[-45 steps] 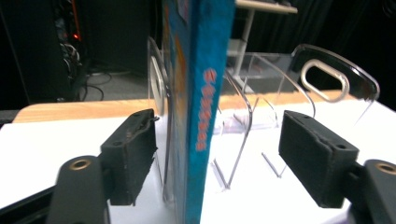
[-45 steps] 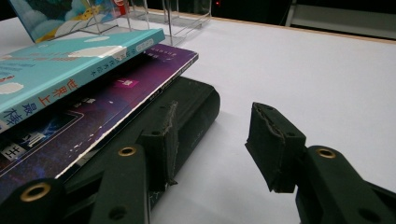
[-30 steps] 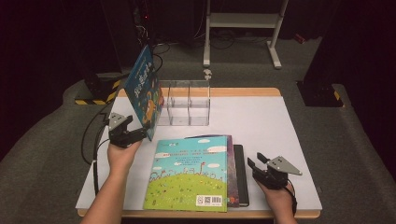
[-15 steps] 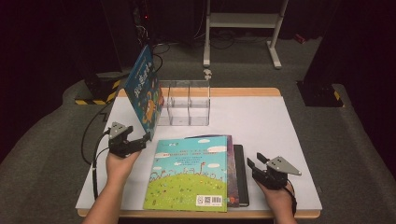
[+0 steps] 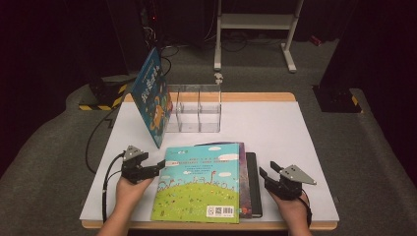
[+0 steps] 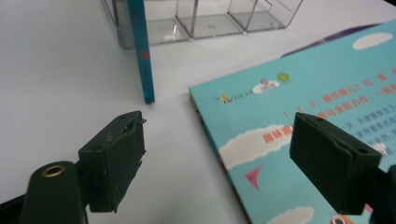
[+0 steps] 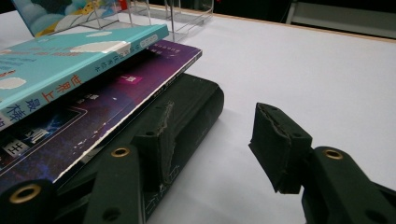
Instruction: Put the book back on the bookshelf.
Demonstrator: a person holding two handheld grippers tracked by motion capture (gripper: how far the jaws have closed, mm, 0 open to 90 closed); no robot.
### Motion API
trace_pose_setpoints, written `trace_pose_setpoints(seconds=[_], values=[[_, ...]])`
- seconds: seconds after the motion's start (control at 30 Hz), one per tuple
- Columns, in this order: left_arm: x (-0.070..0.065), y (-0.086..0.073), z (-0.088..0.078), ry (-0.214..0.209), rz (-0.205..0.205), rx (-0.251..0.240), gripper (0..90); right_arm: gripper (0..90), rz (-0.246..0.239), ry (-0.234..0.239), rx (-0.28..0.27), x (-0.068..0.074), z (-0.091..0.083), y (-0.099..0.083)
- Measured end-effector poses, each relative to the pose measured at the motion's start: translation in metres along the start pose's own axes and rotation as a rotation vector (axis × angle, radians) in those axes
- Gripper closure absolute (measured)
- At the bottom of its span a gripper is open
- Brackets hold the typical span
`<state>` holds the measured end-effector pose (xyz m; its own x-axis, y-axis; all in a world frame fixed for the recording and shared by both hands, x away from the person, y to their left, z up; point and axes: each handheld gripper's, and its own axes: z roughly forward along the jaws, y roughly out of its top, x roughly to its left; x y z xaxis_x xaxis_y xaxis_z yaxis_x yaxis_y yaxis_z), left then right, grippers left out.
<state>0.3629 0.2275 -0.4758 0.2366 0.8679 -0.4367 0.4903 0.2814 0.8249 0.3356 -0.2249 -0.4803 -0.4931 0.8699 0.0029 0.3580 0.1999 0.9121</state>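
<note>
Three books lie stacked at the front middle: a turquoise picture book on top, a purple book under it and a black book at the bottom. My left gripper is open at the top book's left edge, one jaw over the cover and one over the table, neither pressing. My right gripper stands open just right of the black book; its jaws have just been opening, with bare table between them.
A blue book leans upright against the left side of a clear divided organizer at the back. The white table top stretches to the right. A cable trails from the left gripper.
My left hand has come down and nearer to the person, away from the leaning blue book and to the top book's left edge. The right hand has stayed put.
</note>
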Motion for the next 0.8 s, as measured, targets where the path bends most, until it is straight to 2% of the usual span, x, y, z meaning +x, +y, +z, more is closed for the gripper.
trace_pose_setpoints(seconds=[0.03,0.2,0.3,0.33,0.5,0.53,0.57,0.6,0.63,0.67,0.8], values=[[0.0,0.0,0.0,0.0,0.0,0.0,17.8,48.2,0.0,0.0,0.0,0.0,0.0,0.0],[-0.006,-0.014,-0.003,-0.02,-0.009,0.079,14.5,46.9,-0.009,0.008,-0.005,0.003,0.0,0.001],[-0.011,-0.021,-0.004,-0.032,-0.024,0.086,14.2,45.8,-0.02,0.013,-0.005,0.006,-0.001,0.002],[-0.014,-0.024,-0.004,-0.042,-0.004,0.1,13.8,45.3,-0.032,0.018,-0.005,0.009,-0.002,0.004],[-0.018,-0.029,-0.005,-0.044,0.01,0.087,12.7,43.5,-0.046,0.043,-0.01,0.019,-0.005,0.009],[-0.019,-0.031,-0.004,-0.047,0.009,0.092,12.5,43.1,-0.05,0.051,-0.012,0.021,-0.006,0.011],[-0.02,-0.036,-0.004,-0.061,0.02,0.122,11.7,41.8,-0.057,0.059,-0.016,0.027,-0.006,0.014],[-0.02,-0.038,-0.004,-0.075,-0.002,0.121,11.2,41.2,-0.061,0.062,-0.017,0.03,-0.007,0.015],[-0.02,-0.038,-0.004,-0.075,-0.002,0.121,11.4,41.2,-0.061,0.062,-0.017,0.03,-0.007,0.015],[-0.018,-0.038,-0.005,-0.081,-0.018,0.123,11.6,39.6,-0.073,0.059,-0.014,0.036,-0.006,0.016],[-0.017,-0.038,-0.006,-0.093,-0.031,0.14,12.3,38.2,-0.103,0.035,-0.007,0.044,-0.004,0.014]])
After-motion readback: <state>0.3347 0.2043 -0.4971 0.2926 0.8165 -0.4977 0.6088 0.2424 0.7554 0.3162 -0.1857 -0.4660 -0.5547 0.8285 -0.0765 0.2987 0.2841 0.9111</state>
